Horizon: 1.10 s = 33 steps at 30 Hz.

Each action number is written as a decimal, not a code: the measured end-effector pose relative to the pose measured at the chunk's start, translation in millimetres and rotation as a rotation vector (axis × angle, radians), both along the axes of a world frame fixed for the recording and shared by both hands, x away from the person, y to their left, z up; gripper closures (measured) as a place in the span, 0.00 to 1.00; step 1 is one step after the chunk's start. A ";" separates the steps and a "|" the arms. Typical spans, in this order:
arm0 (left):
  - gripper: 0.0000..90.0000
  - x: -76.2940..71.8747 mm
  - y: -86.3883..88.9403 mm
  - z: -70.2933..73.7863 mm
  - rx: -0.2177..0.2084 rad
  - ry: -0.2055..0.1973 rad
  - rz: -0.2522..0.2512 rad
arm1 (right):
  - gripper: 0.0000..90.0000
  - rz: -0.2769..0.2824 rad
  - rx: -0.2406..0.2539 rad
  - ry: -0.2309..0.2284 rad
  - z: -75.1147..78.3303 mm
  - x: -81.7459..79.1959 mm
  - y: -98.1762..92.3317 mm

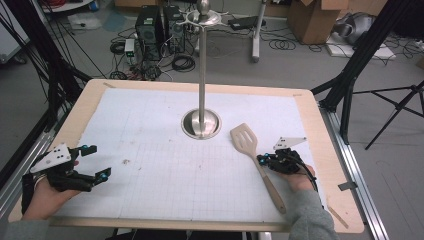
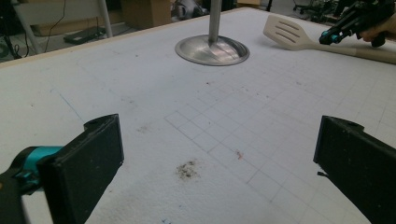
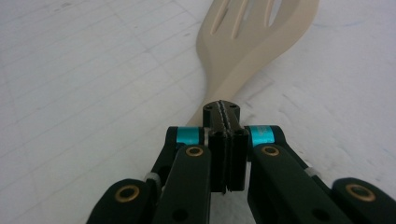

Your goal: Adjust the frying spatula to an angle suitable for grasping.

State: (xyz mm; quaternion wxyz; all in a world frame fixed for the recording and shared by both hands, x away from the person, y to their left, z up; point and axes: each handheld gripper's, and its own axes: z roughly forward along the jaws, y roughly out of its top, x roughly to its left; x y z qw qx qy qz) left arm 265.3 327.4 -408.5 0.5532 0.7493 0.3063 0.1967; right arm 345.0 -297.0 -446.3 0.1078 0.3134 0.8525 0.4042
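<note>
The spatula point(image 1: 251, 154), a cream slotted one, lies flat on the white gridded sheet point(image 1: 165, 165) that covers the desk point(image 1: 320, 140), on the right side of it, with its slotted blade toward the far edge and its handle running back toward the person's right sleeve. In the right gripper view the blade point(image 3: 254, 32) lies just ahead of the fingers and the handle passes beneath them; whether they touch it cannot be told. The right gripper point(image 1: 264, 161) sits right at the handle, at its middle in the high view, and its fingers point(image 3: 217, 135) are pressed flat together with nothing between them. The person's right hand point(image 1: 295, 175) holds it low over the desk.

Just left of the blade stands a metal pole point(image 1: 202, 75) on a round base point(image 1: 201, 125), upright, near the middle of the desk. In the left gripper view the base point(image 2: 212, 49) and the spatula point(image 2: 299, 37) lie far ahead.

The left gripper point(image 1: 95, 162) is well apart, at the near left corner, its fingers point(image 2: 86, 163) spread wide over bare sheet with a small dark smudge point(image 2: 187, 170) between them. No writing or label can be read on any of these things.
</note>
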 end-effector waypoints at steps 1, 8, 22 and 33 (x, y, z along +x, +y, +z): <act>0.02 0.0 0.1 0.0 0.002 0.000 0.000 | 1.00 0.033 0.000 0.000 -0.1 -1.2 3.5; 0.02 0.3 0.2 -0.1 0.004 0.000 -0.001 | 1.00 0.083 -0.002 0.006 0.4 -3.0 12.8; 0.02 7.5 -5.4 -0.4 0.000 -0.014 -0.020 | 1.00 0.086 0.054 -0.032 19.3 -26.8 10.9; 0.02 16.3 -14.1 -0.9 -0.005 -0.010 -0.046 | 1.00 0.134 0.041 -0.003 22.4 -65.8 16.0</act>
